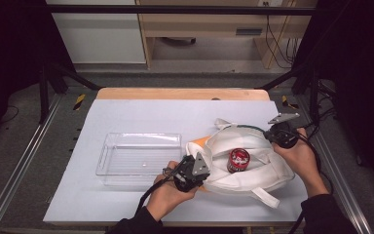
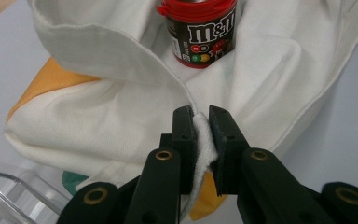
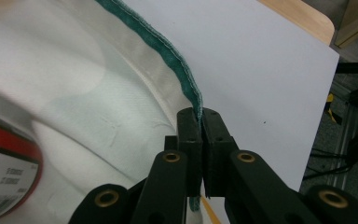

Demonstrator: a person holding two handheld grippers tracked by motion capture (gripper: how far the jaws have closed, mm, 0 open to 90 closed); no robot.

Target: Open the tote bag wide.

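Stood upright inside the white cloth bag (image 1: 246,161), a red-lidded M&M's tub (image 1: 238,160), toward the near right corner of the table (image 1: 141,114). Held wide by its rim from both sides, apparently to keep the mouth open around the tub: left tongs (image 2: 202,122) clamped on the near hem, right tongs (image 3: 200,122) pinched shut on the green-edged far rim. Lay just left of the bag, an empty clear tray (image 1: 139,156), perhaps the tub's destination.

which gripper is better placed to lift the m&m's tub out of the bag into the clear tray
Probably the left gripper: it sits between the tub and clear tray. Both grippers are clamped on the bag's rim, so it must let go first; the right gripper keeps the bag open.
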